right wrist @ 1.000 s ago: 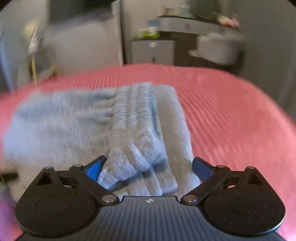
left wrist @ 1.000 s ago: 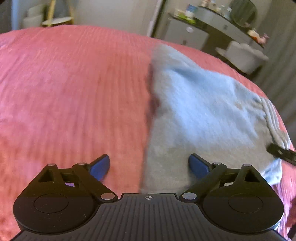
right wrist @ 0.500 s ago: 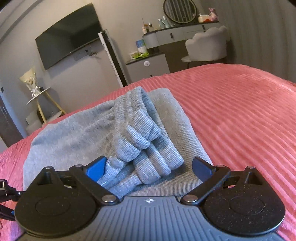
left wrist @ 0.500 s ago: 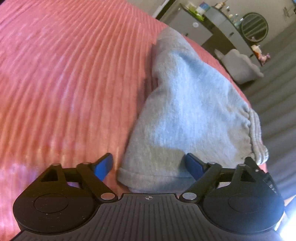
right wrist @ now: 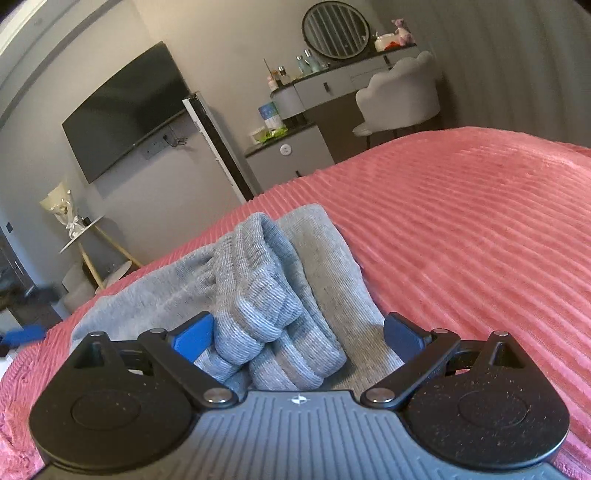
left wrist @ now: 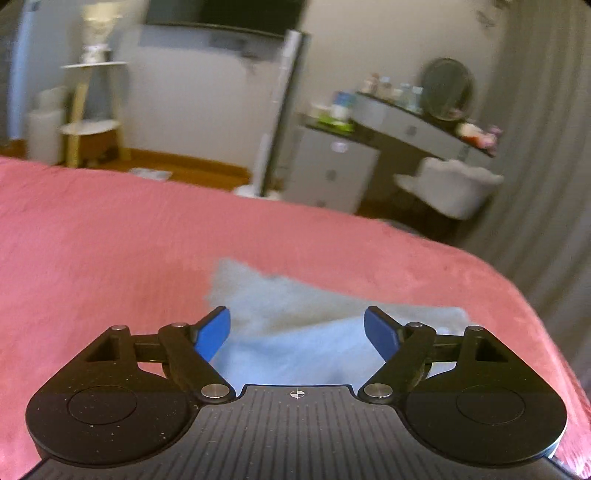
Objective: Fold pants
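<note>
Left wrist view: the left gripper (left wrist: 297, 328) has its blue fingers (left wrist: 213, 332) spread wide, w/ nothing between them. It is above the grey sweatpants (left wrist: 295, 314), which lie folded on the pink ribbed bedspread (left wrist: 110, 240). This view is blurred, so I cannot tell if the fingers touch the fabric. Behind the bed there is a dressing table (left wrist: 417, 125) w/ a round mirror (left wrist: 448, 88), a white chair (left wrist: 454, 184), a white drawer cabinet (left wrist: 332, 166) and a small shelf stand (left wrist: 92, 114).

Right wrist view: the right gripper (right wrist: 299, 334) is also wide open and holds nothing. Its fingers stand on both sides of the ribbed cuffs (right wrist: 266, 302) of the sweatpants (right wrist: 155, 291); the left blue finger (right wrist: 194, 338) is just beside the cuffs, maybe touching, the other one is apart from them, over the plain grey layer. The cuffs are stacked on top of the folded part, near the right edge of the bundle. The bundle is on the bedspread (right wrist: 461, 229), w/ the rest of the fabric going to the left. In the bg a wall TV (right wrist: 125, 110), the dressing table (right wrist: 332, 85) w/ the mirror (right wrist: 335, 29), the chair (right wrist: 402, 96) and a bouquet (right wrist: 61, 210) on the shelf stand (right wrist: 83, 236).
</note>
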